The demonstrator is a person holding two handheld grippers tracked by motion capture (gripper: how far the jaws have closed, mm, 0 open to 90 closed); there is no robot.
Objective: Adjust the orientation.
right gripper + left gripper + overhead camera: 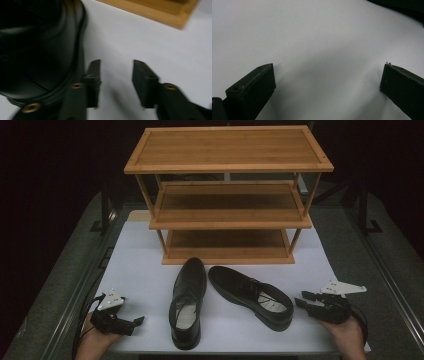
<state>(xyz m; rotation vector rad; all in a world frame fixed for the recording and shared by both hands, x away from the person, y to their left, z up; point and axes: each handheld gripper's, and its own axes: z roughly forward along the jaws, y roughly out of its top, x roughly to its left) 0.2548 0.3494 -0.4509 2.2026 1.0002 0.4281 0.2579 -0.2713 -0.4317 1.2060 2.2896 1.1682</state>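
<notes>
Landmark: a three-tier wooden shoe rack (pixel 227 195) at the far half of the white table (pixel 140 265).
Shoes: two black dress shoes in front of the rack; the left shoe (pixel 188 302) points straight at it, the right shoe (pixel 250 296) lies angled, its toe toward the rack's bottom shelf.
Left gripper (pixel 131 324): well to the left of the shoes, jaws wide apart over bare table, holding nothing.
Right gripper (pixel 303 299): just beside the angled shoe's heel, jaws parted and empty (its own view is blurred).
Risk: the glossy leather looks slippery; a grip on the heel rim could likely slip or tip the shoe.
Room: the tiers appear low, so a lifted shoe could catch a shelf edge; open table lies left of the shoes.
</notes>
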